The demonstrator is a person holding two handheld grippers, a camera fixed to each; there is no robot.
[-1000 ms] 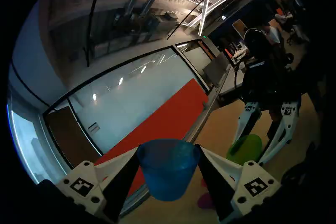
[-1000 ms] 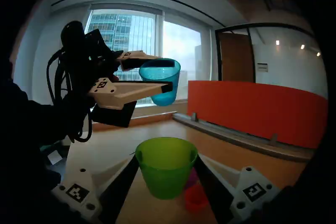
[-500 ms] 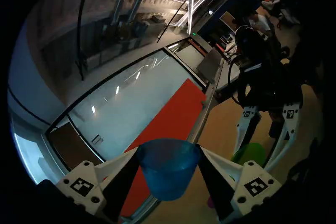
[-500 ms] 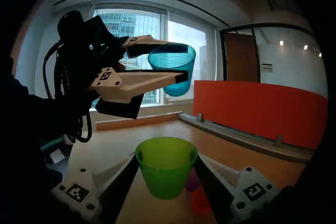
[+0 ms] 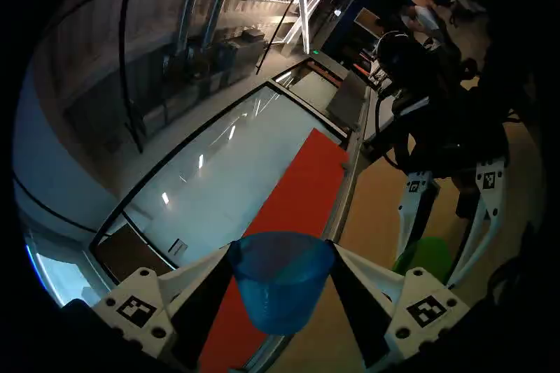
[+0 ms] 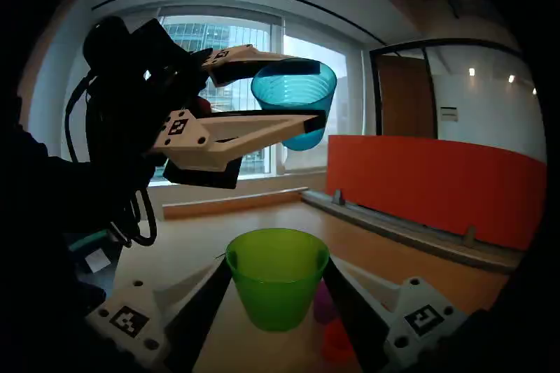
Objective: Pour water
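left gripper (image 6: 318,93): raised, rolled, fingers (image 6: 245,136) clamped | right gripper (image 6: 278,261): lower, level, fingers (image 6: 371,294) clamped

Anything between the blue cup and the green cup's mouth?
Nothing visible. In the right gripper view the blue cup, clamped in the left tool, hangs higher than the green cup in the right tool, with open air between them.

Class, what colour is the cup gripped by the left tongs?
Translucent blue; the cup shows best in the right gripper view, between the left tongs.
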